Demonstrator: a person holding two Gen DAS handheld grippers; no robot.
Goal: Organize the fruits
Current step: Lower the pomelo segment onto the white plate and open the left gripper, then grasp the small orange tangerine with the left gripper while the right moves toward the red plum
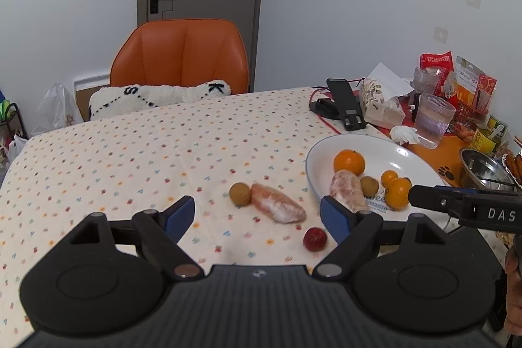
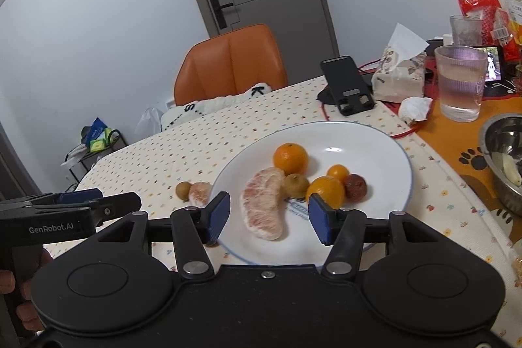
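Only left view shows red fruit point(image 1: 314, 239) on tablecloth point(image 1: 114, 158).

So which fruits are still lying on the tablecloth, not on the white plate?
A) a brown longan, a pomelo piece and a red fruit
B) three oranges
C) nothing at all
A: the longan, pomelo piece and red fruit sit on the tablecloth, left of the plate.

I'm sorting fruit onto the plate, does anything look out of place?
Yes. Three fruits lie on the tablecloth, off the plate: a brown longan, a peeled pomelo segment and a small red fruit.
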